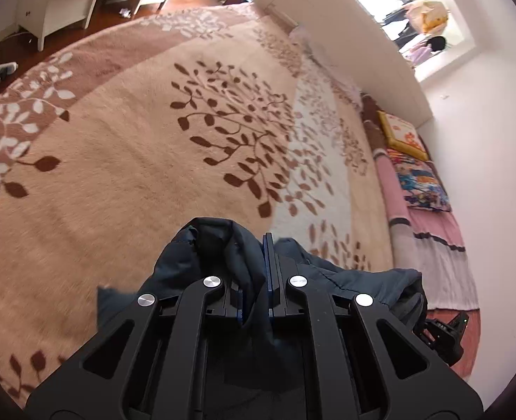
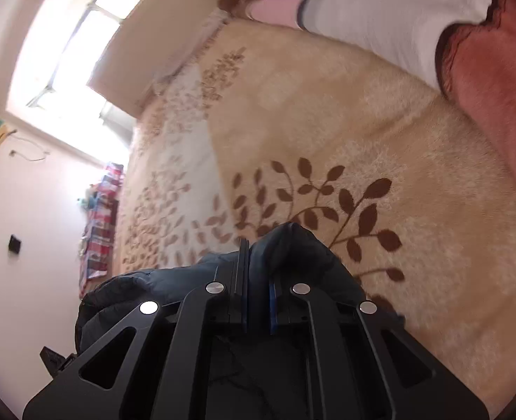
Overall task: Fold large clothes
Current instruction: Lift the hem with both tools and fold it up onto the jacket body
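The bed's beige blanket (image 1: 117, 161), printed with brown leaf sprays, fills the room's middle, running up to the pale headboard (image 1: 345, 35) at its far edge and to a row of pillows (image 1: 419, 182) along one side. Over it hangs the one thing that matters, a large dark navy garment (image 1: 363, 280), lifted off the blanket and carried between both tools.

The left gripper (image 1: 258, 273) is clenched on a bunched fold of it, cloth bulging out above the blue pads. The right gripper (image 2: 258, 280) is clamped the same way, a rounded lump of the navy fabric (image 2: 293, 245) pushed up past its fingers.

What the next move turns on, as I judge it: the garment's long axis runs from one tool across to the other, sagging between them. From the left tool the slack trails off toward the pillow side; from the right it trails the opposite way. Neither hand is nearer. How much hangs below is hidden.
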A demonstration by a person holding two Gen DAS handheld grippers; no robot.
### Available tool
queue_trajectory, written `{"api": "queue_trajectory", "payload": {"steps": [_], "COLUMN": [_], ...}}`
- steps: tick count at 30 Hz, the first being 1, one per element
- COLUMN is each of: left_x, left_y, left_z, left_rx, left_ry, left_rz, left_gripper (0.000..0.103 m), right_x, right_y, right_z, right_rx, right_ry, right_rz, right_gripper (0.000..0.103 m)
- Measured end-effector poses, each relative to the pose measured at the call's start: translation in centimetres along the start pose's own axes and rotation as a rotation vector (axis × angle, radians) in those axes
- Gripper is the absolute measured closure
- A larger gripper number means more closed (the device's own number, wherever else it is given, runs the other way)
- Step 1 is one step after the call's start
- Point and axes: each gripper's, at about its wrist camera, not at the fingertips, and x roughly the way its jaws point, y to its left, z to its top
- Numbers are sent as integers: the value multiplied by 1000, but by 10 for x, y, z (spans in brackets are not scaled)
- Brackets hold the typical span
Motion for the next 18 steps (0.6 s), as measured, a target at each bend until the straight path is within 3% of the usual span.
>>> {"api": "queue_trajectory", "payload": {"steps": [4,9,12,18], "left_x": [26,42,42,27], "left_y": [-2,1,1,7], "left_z": [5,10,14,21], "left_rx": [16,-34,-57,-196], "left_ry": [18,63,85,67], "left_rz": [53,83,56,-105], "left_gripper": [92,80,71,45], "right_x": [32,60,59,38], "right_y": [-5,-15,-18,-15], "right_z": [5,9,11,18], "right_rx": [-1,45,70,114], "right_ry": [14,89,103,58], "right_rz": [-56,-116,-65,64], "right_gripper": [94,91,74,34]}}
